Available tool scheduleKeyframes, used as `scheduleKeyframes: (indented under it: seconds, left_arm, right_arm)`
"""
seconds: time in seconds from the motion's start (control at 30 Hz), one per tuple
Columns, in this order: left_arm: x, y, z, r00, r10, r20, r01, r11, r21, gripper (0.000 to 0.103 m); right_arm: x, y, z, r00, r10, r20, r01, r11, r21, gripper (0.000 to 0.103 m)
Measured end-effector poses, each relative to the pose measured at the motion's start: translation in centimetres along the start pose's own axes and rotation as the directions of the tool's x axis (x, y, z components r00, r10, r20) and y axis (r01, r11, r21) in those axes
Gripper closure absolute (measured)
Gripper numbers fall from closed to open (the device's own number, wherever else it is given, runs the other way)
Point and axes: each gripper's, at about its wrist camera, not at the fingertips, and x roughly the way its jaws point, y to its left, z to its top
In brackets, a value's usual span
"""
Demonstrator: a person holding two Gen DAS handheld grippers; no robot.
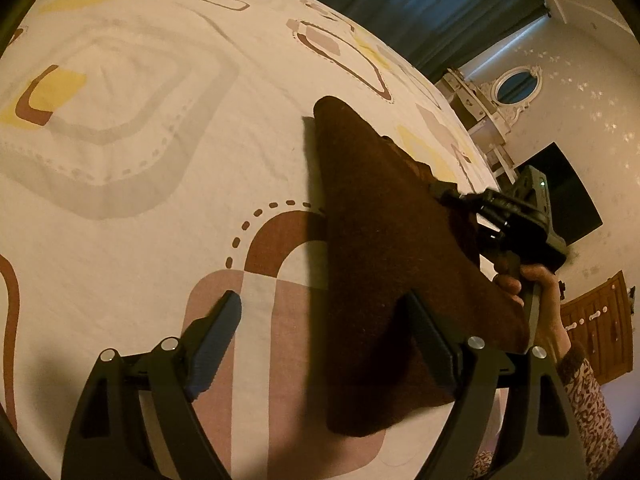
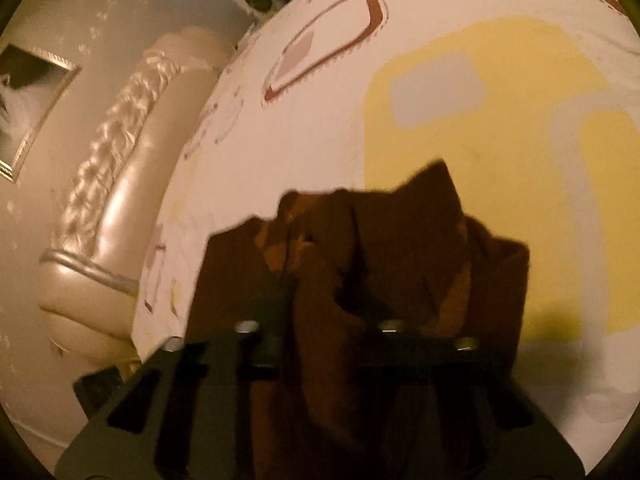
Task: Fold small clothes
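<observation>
Right wrist view blurs; brown garment hides right claw tips.

A home bedroom: patterned bedsheet, padded headboard, dark curtain.

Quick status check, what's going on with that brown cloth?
Left gripper open, empty. Right gripper shut on brown cloth, lifting one edge off the bedsheet. Nothing in the way.

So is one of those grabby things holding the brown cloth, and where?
Yes. The right gripper pinches the brown cloth at a bunched-up edge, lifting it off the bedsheet. The left gripper is open, holding nothing.
</observation>
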Motion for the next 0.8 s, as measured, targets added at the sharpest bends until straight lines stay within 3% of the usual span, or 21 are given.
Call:
scheduleKeyframes:
  seconds: [0.3,0.43,0.57,0.63,0.8]
  left_arm:
    - [-0.1,-0.5,0.3,1.0,-0.016,-0.005,0.016,1.0,-0.018,0.02]
    - [0.0,-1.6,0.3,0.999,-0.033,0.001,0.033,0.999,0.006,0.02]
    - [0.6,-2.2,0.3,1.0,-0.026,-0.004,0.026,0.999,0.033,0.02]
    - [0.9,-2.1,0.3,1.0,-0.02,-0.013,0.02,0.999,0.03,0.02]
    - [0.2,-1.7,0.2,1.0,-0.02,-0.01,0.02,1.0,0.021,0.02]
  right_arm:
    - [-3.7,1.8,0.4,0.99,-0.028,0.138,0.039,0.996,-0.079,0.095]
    - [-4.4,-0.8,0.6,0.987,-0.07,0.147,0.073,0.997,-0.014,0.095]
    - [-3.6,-4.1,0.1,0.99,-0.066,0.125,0.055,0.995,0.087,0.096]
    - [-3.8,-4.6,-0.2,0.991,-0.025,0.133,0.008,0.992,0.126,0.094]
    - [-7.9,-4.0,-2.6,0.978,0.046,0.201,-0.079,0.984,0.157,0.069]
